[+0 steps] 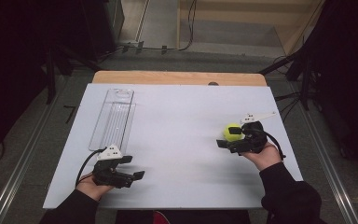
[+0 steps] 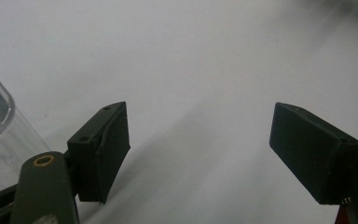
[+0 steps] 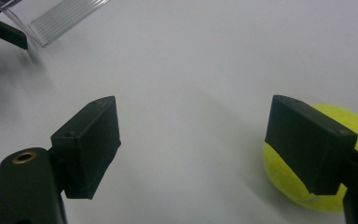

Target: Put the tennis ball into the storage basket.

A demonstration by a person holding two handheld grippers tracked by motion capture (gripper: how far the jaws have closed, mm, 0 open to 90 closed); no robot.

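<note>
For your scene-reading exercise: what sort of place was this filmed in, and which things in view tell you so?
Probably a lab or studio set up for recording handling demonstrations, not a home. A white table stands on a bare floor with cables trailing across it, dark equipment around, and a person holds a claw in each hand.

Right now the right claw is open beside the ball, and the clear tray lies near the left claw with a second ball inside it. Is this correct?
Not quite: the tray holds no ball, as the high view shows. The rest stands: the right claw is open beside the ball, and the tray lies near the left claw.
</note>
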